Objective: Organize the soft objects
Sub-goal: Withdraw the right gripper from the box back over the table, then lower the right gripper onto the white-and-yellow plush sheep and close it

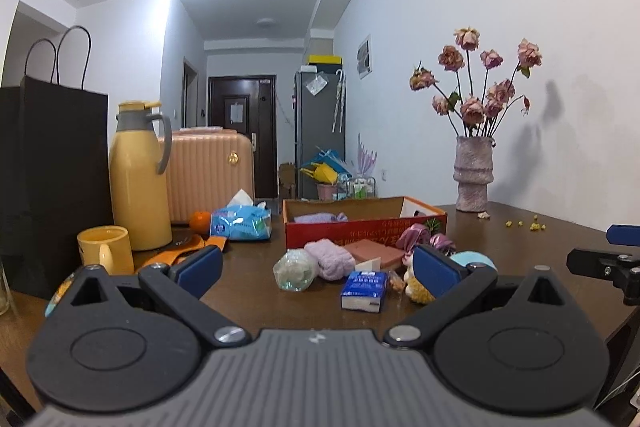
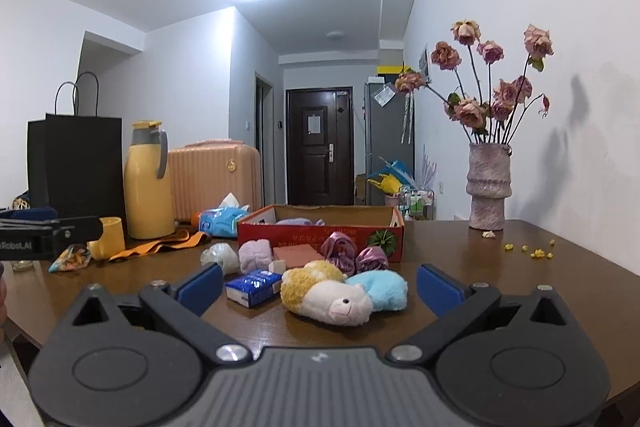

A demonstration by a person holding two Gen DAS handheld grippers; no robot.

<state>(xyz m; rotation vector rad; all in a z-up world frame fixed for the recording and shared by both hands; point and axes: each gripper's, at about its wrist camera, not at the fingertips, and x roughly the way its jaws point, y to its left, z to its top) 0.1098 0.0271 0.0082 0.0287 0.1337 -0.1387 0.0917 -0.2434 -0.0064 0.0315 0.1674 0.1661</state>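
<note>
A red cardboard box (image 2: 320,233) stands mid-table with a purple towel (image 1: 318,217) inside. In front of it lie a lilac rolled towel (image 2: 256,255), a pink block (image 2: 298,253), purple satin scrunchies (image 2: 340,245), a clear bagged ball (image 2: 220,255), a blue tissue pack (image 2: 254,287), a yellow-white plush (image 2: 326,297) and a light blue plush (image 2: 384,289). My right gripper (image 2: 320,285) is open, empty, just short of the plushes. My left gripper (image 1: 318,267) is open, empty, short of the lilac towel (image 1: 330,259) and tissue pack (image 1: 364,291).
A yellow thermos (image 1: 138,179), yellow mug (image 1: 106,249), black paper bag (image 1: 52,179), orange strap (image 2: 160,245), orange fruit (image 1: 200,221) and blue wipes pack (image 1: 240,223) stand at the left. A vase of dried roses (image 2: 489,187) stands at the back right by the wall.
</note>
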